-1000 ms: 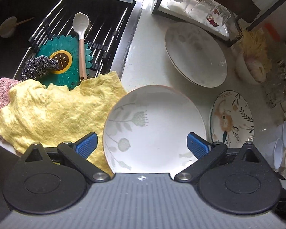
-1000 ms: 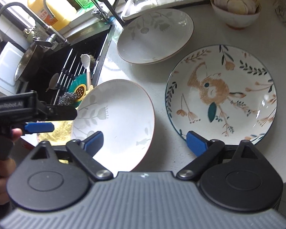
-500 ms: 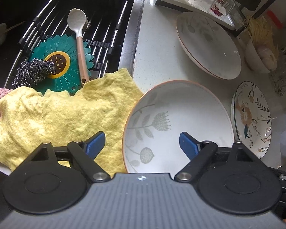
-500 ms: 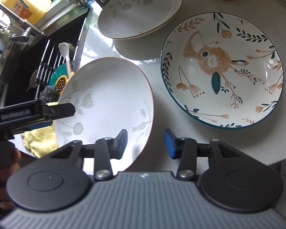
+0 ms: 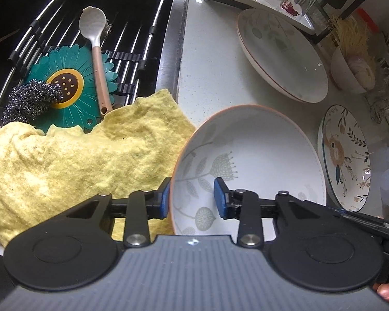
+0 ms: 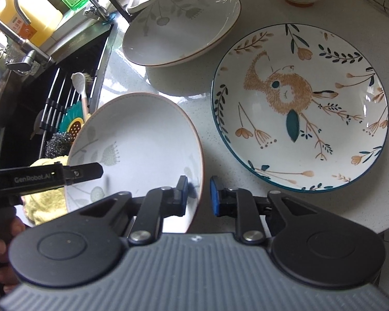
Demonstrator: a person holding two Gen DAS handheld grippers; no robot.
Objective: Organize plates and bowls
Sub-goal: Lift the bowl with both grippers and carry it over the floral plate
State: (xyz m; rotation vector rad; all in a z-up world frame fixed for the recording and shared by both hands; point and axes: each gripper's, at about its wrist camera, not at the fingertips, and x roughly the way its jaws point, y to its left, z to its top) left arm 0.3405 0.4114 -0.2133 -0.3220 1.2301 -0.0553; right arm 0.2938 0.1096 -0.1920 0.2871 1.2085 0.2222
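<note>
- Left wrist view: left gripper (image 5: 192,197) closing astride leaf-print bowl (image 5: 249,165) rim.
- Right gripper (image 6: 199,196) apparently clamped on opposite rim.
- Advice: lift level, both sides together.

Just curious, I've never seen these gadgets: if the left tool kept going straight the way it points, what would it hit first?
Probably the white leaf-patterned bowl: the left tool straddles its near rim, jaws closing, so the rim and inner wall lie directly ahead. Depth is hard to judge through this lens.
</note>
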